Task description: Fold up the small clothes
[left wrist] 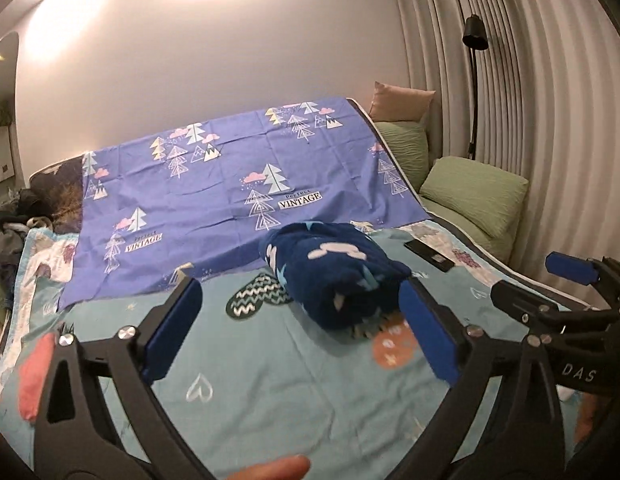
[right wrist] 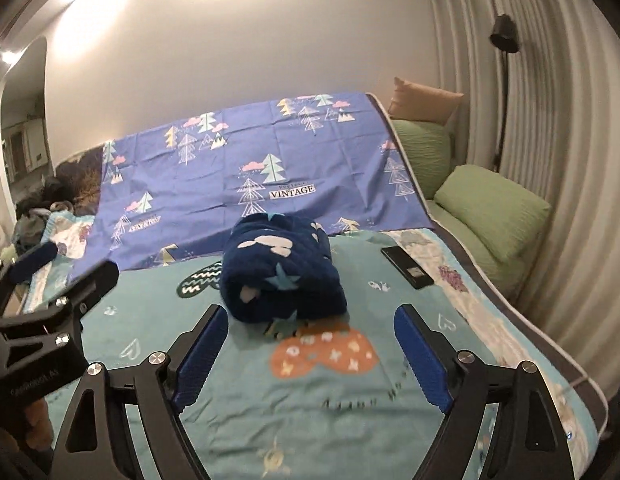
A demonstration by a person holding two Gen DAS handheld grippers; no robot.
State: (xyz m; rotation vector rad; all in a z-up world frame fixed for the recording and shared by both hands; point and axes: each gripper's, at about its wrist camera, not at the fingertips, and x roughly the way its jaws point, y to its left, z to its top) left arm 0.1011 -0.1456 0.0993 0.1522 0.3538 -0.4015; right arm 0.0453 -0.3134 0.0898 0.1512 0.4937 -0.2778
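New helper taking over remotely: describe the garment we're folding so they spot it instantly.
Start at the teal bedspread with hearts, just this side of the purple tree-print sheet. The folded navy garment sits there mid-bed, beyond both open grippers. Only it is dark, fleecy, with pale clouds and stars; the black phone lies apart on its right.

The bed [right wrist: 582, 384] carries a teal quilt [right wrist: 238, 400] printed with hearts and an orange patch, spread over its near half. A purple sheet [right wrist: 230, 160] with pine trees and the word VINTAGE lies flat across the far half, its near edge overlapping the quilt. On the quilt rests a folded navy fleece garment [right wrist: 282, 276], a rounded bundle with pale cloud and star shapes. A black phone [right wrist: 408, 267] lies flat to its right, well apart. Green pillows [right wrist: 494, 210] sit along the bed's right side, and a heap of clothes [left wrist: 10, 220] lies at the far left.
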